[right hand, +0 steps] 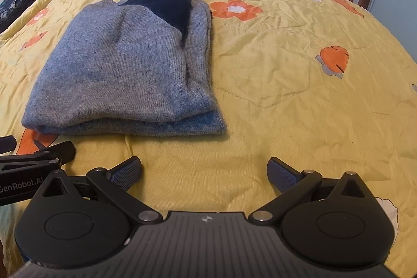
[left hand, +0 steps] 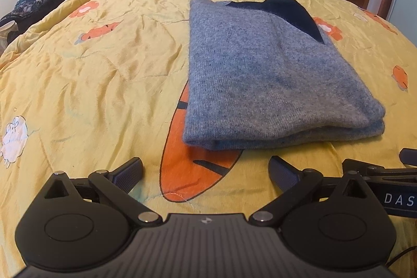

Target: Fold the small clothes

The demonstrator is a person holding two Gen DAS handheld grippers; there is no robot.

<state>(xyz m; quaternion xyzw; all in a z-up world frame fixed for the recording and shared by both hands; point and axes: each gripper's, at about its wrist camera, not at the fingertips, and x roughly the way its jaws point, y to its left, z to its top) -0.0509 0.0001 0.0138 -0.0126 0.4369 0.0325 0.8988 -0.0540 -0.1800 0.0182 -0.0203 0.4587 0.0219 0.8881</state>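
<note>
Hovering with both grippers spread wide and empty, we see the grey sweater folded on the bed, just ahead of the left gripper and ahead-left of the right gripper. Fold looks finished; next, we reckon, fetch another garment.

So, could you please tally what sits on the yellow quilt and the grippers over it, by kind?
Folded grey sweater: 1
Open grippers: 2, left gripper and right gripper
Yellow quilt: 1
Total: 4
</note>
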